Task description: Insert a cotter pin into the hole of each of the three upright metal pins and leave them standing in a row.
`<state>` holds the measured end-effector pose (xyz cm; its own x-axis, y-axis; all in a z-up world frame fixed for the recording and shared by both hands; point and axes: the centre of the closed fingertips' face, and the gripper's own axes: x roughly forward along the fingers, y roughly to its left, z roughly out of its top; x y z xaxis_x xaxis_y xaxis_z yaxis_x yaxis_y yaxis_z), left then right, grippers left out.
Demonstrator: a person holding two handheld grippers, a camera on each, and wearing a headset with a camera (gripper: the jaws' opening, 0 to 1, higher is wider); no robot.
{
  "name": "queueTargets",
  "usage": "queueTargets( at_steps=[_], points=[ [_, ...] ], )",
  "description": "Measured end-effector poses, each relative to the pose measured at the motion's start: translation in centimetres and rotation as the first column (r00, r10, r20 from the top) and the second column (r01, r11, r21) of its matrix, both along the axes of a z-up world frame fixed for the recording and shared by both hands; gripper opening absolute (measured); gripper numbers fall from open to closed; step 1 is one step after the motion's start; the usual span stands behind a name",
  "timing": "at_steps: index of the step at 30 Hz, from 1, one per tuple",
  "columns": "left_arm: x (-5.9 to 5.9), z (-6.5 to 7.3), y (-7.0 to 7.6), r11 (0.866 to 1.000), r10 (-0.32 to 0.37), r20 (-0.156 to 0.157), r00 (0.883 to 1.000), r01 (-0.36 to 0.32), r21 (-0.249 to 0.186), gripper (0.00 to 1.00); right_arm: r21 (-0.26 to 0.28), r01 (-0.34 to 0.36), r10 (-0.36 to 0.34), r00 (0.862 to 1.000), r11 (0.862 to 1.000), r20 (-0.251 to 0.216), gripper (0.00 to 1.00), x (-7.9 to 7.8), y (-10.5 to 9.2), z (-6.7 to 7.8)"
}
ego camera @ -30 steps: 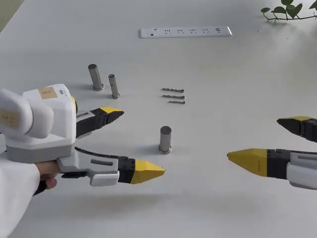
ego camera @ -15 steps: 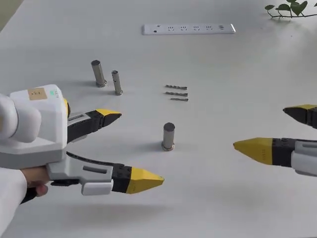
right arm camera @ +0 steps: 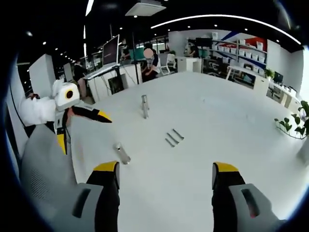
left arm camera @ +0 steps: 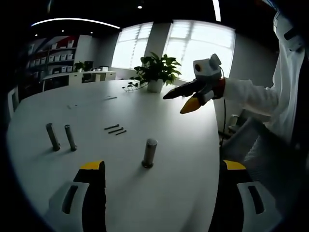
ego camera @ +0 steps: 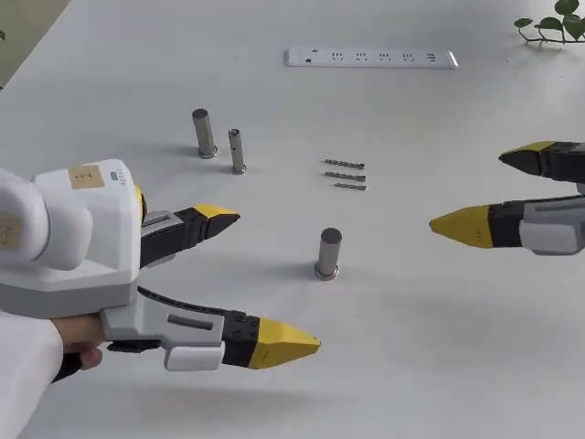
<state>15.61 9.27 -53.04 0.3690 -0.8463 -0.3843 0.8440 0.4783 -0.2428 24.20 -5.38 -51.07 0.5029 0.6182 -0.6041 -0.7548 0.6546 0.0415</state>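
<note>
Three upright metal pins stand on the white table: two close together at the back left (ego camera: 203,133) (ego camera: 237,151) and one alone nearer me (ego camera: 328,253). Three cotter pins (ego camera: 345,176) lie side by side behind the lone pin. My left gripper (ego camera: 274,279) is open and empty, low at the left, its tips just left of the lone pin (left arm camera: 149,153). At the right my right gripper (ego camera: 466,190) hovers open and empty, level with the cotter pins (right arm camera: 174,137). It faces the lone pin (right arm camera: 122,153) and the left gripper (right arm camera: 87,136).
A white power strip (ego camera: 370,58) lies along the far side of the table. A potted plant (ego camera: 553,23) sits at the far right corner, also the plant (left arm camera: 154,72) beyond the table's edge. Bare table surface surrounds the pins.
The right gripper has moved away from me, up the picture, to about level with the cotter pins. The left gripper has stayed almost where it was. The camera has shifted slightly.
</note>
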Motion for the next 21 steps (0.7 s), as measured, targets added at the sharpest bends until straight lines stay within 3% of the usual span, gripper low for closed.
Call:
queueTargets(
  at_steps=[4, 7, 13, 16, 17, 21],
  points=[
    [-0.2, 0.0, -0.1, 1.0, 0.013, -0.012, 1.0, -0.013, -0.01, 0.99, 0.002, -0.033, 0.033, 0.999, 0.999, -0.02, 0.72, 1.1, 0.9, 0.3],
    [-0.2, 0.5, -0.2, 0.999, 0.037, -0.012, 0.999, -0.037, -0.033, 0.99, -0.062, -0.102, 0.101, 0.995, 0.993, -0.016, 0.68, 1.9, 1.5, 0.1],
    [-0.2, 1.4, -0.1, 0.996, 0.071, -0.006, 0.997, -0.071, -0.061, 0.99, -0.115, -0.187, 0.185, 0.982, 0.976, -0.03, 0.56, 3.9, 3.0, -0.5],
    [-0.4, 1.1, 0.1, 0.996, 0.078, -0.013, 0.997, -0.079, -0.045, 0.99, -0.135, -0.219, 0.216, 0.976, 0.966, -0.034, 0.51, 4.2, 3.3, -0.8],
    [-0.5, 0.9, 0.2, 0.996, 0.08, -0.018, 0.997, -0.081, -0.034, 0.99, -0.153, -0.251, 0.246, 0.968, 0.956, -0.049, 0.51, 4.7, 3.9, -1.3],
    [-0.6, 0.2, 0.5, 0.996, 0.087, -0.038, 0.995, -0.088, -0.009, 0.99, -0.176, -0.299, 0.292, 0.954, 0.938, -0.061, 0.49, 5.7, 5.1, -2.2]
  ],
)
